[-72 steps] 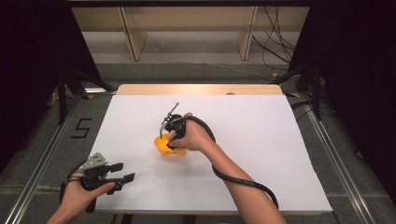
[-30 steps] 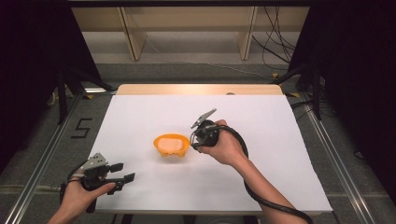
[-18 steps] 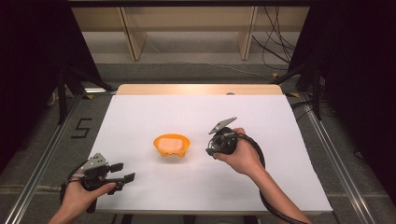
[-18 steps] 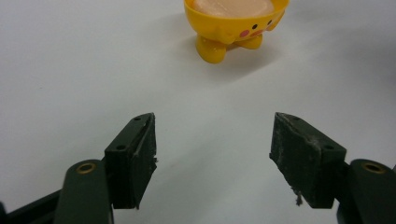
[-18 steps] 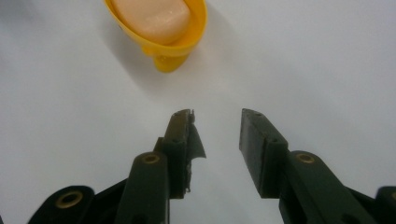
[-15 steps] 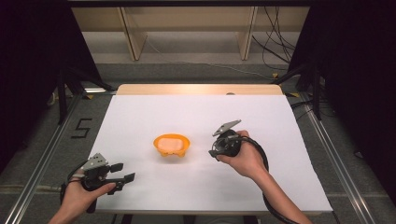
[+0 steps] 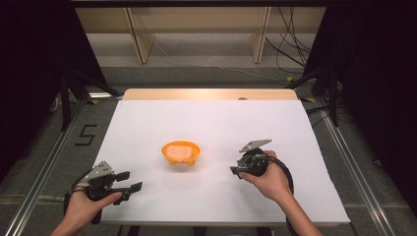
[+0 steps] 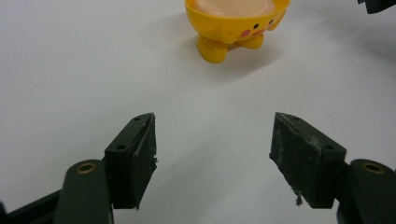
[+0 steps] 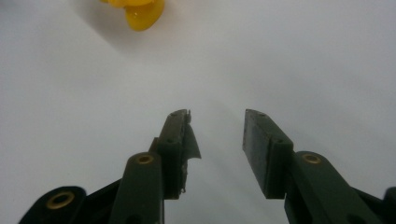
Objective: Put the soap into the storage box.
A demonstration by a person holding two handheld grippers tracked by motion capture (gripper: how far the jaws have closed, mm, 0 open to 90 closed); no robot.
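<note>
From up top, the little yellow bowl point(image 7: 181, 153) sits about mid-table on the white sheet point(image 7: 147, 123), with something pale peach inside. Left gripper point(image 7: 129, 181) is parked near the front left corner, right gripper point(image 7: 234, 170) off to the bowl's right, both well apart from it.

Left gripper view: jaws wide apart, nothing between, bowl point(image 8: 236, 21) straight ahead.

Right gripper view: jaws have just been opening, a modest gap, nothing between them, bowl's foot point(image 9: 140, 14) at top left.
</note>
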